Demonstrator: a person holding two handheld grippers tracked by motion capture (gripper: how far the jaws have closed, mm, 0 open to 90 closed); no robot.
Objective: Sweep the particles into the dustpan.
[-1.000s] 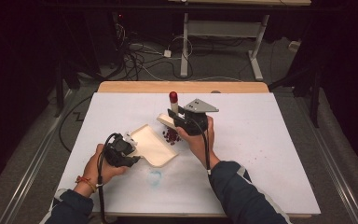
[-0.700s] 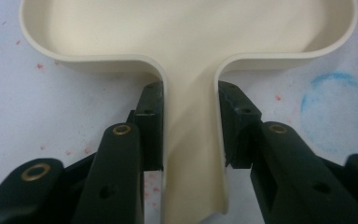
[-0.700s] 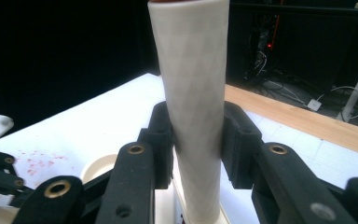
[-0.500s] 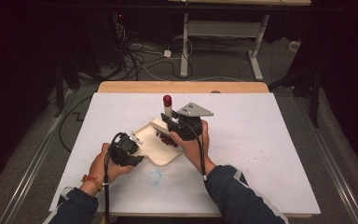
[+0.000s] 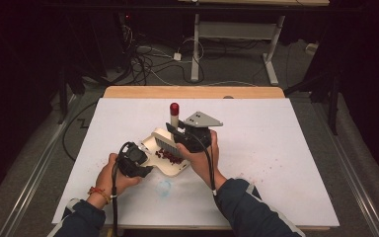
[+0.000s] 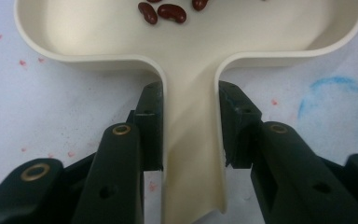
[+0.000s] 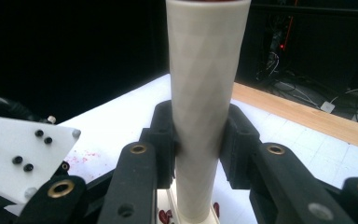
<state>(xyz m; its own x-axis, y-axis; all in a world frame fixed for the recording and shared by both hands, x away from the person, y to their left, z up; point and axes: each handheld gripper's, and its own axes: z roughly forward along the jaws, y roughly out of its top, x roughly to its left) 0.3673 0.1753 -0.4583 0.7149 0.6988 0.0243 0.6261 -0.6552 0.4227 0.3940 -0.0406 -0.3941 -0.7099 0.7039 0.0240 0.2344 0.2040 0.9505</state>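
The left gripper (image 6: 189,126) pinches the handle of the cream dustpan (image 6: 98,39) flat on the white table (image 5: 276,148). A second ago the red beans (image 5: 167,155) lay outside it; now they sit inside, so the sweeping looks almost done. Farther off, the right gripper (image 7: 200,135) squeezes the brush (image 5: 170,136) by its handle, which has swung upright.

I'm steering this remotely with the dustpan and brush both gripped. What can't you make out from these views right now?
- Brush bristles: in the right gripper view the bottom edge cuts them off; in the high view the right gripper partly covers them.
- Dustpan front lip: the left gripper view's top edge crops it.
- Bean count: too small in the high view; the left gripper view shows just a few.
- Left gripper contact: its jaws flank the handle; actual pinch unclear.
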